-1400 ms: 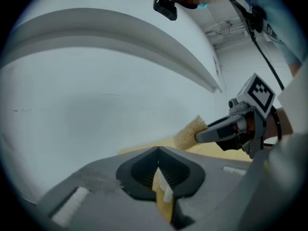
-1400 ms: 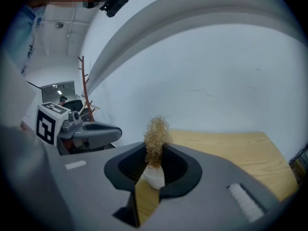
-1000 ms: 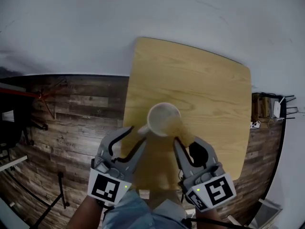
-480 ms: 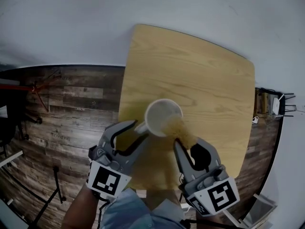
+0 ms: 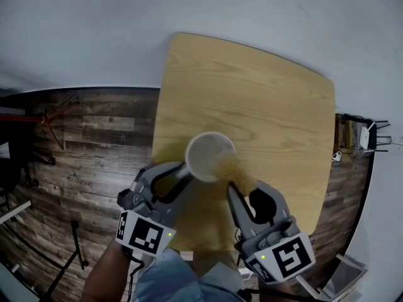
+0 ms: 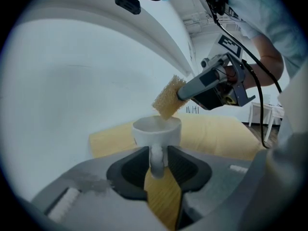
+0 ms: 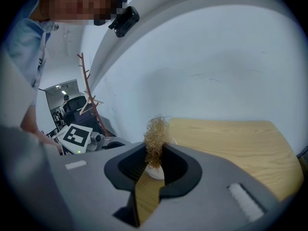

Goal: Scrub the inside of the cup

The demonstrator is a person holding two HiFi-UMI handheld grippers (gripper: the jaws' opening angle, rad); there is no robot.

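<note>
Change: the left hand-held gripper [image 5: 179,172], whose jaws stood wide either side of the handle half a second ago, has just been closing them and now pinches the handle between them.
Room: white wall [image 5: 189,11]; dark plank floor [image 5: 94,143]; a coat stand [image 7: 86,90] stands off to the person's left.
Worktop: light wood [image 5: 264,106] with rounded corners, set against the wall.
Right hand-held gripper: clenched [image 5: 244,190] on the scrubbing pad, reaching towards the cup from its near right.
Left hand-held gripper, detail: both jaw tips touch the cup's handle, one on each side.
Cup: white mug [image 5: 208,156] with a pale interior, mouth upward, handle towards the person. It sits over the near left part of the worktop; whether its base rests there cannot be told.
Cup contents: the far end of the pad dips in at the near right rim.
Scrubbing pad: tan, coarse and fibrous [image 5: 234,172], tilted up out of the cup towards the right jaws.
</note>
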